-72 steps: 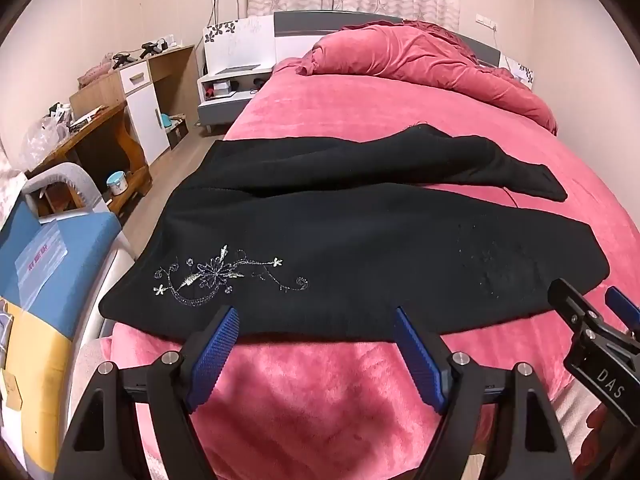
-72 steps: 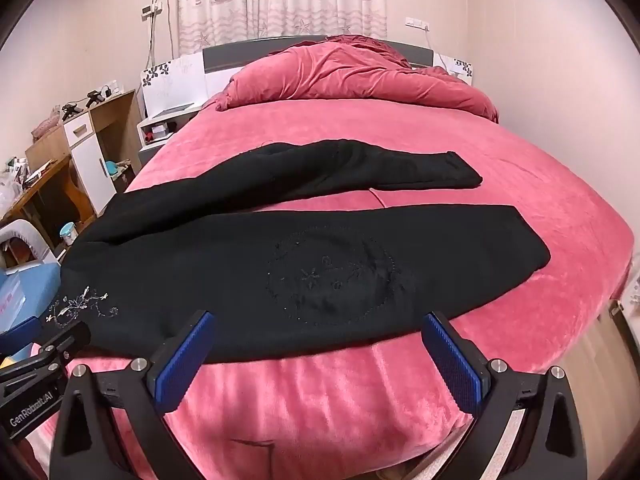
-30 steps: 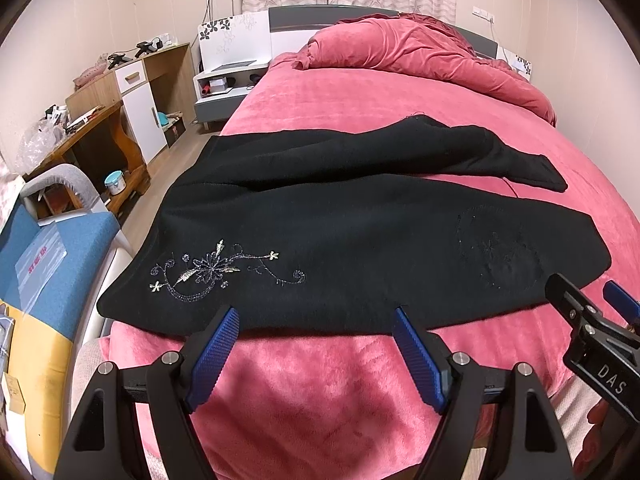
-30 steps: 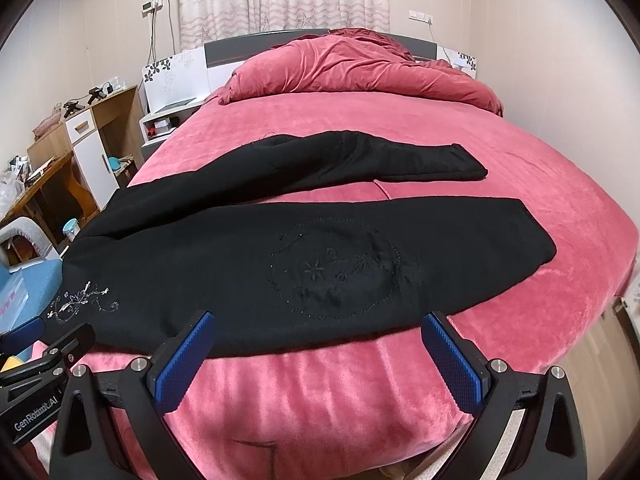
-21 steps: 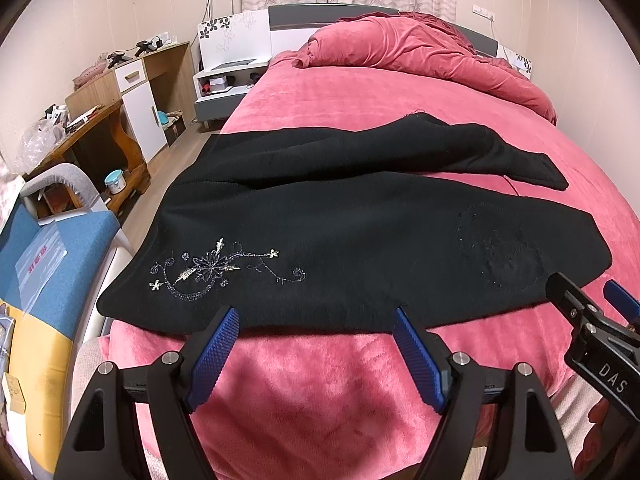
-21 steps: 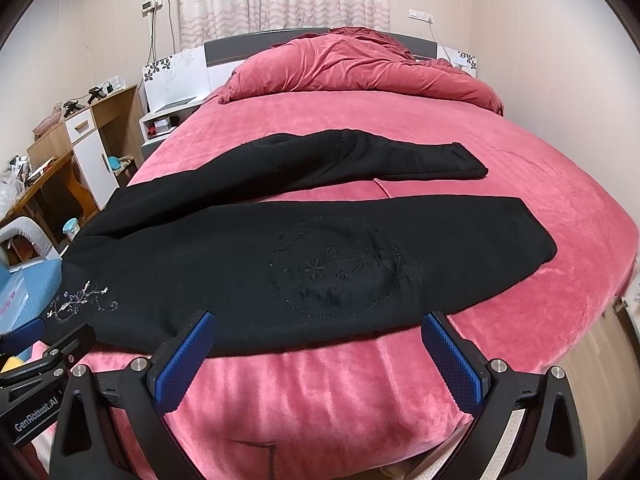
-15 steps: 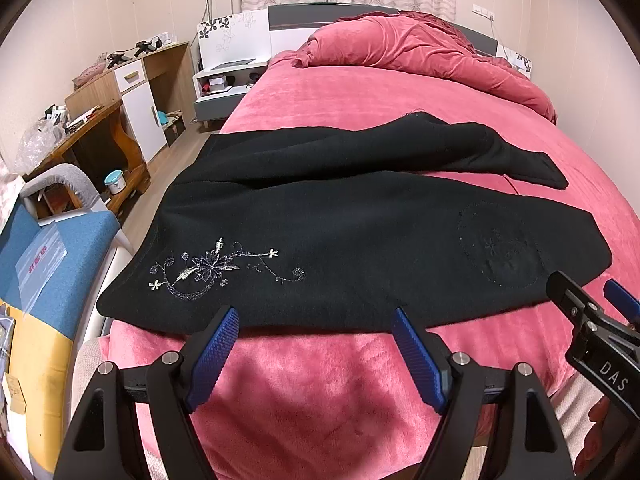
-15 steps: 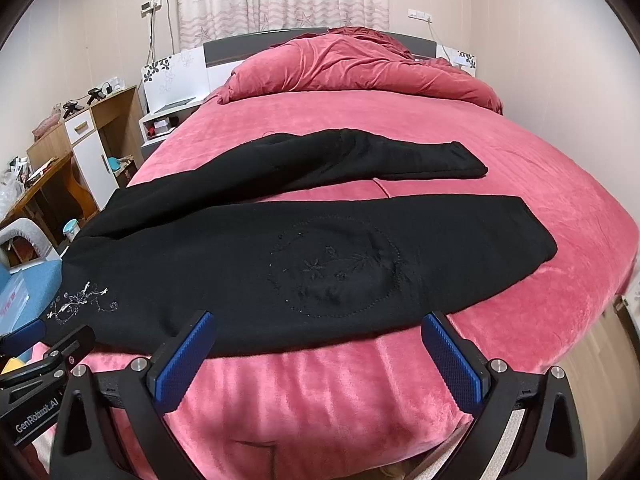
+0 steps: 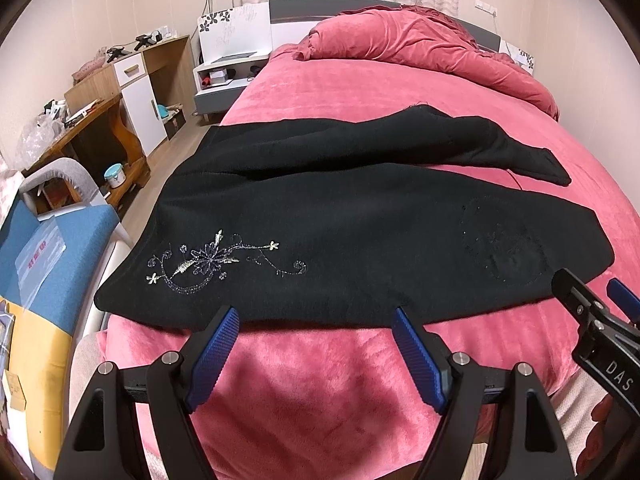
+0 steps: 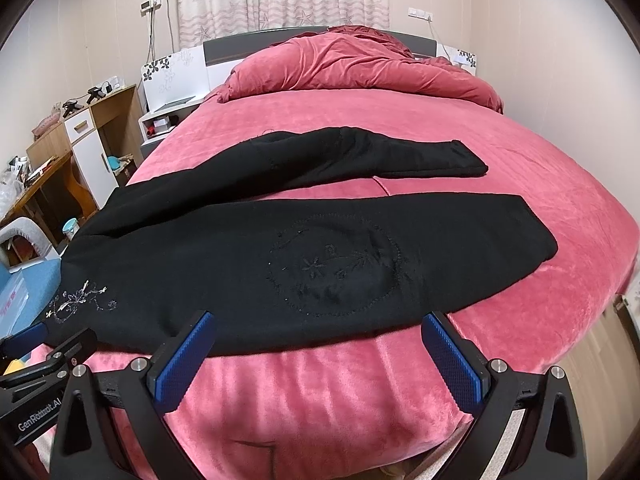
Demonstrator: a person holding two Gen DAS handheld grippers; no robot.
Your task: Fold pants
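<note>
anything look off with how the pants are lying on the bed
The black pants lie flat on the pink bed, but the far leg is rumpled, angles away from the near leg, and ends shorter. Nothing looks torn or spilled.

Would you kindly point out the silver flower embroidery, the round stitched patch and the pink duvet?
silver flower embroidery (image 9: 208,264), left wrist view, its central bloom.
round stitched patch (image 10: 334,266), right wrist view, middle of the circle.
pink duvet (image 10: 344,66), right wrist view, top of the heap.
</note>
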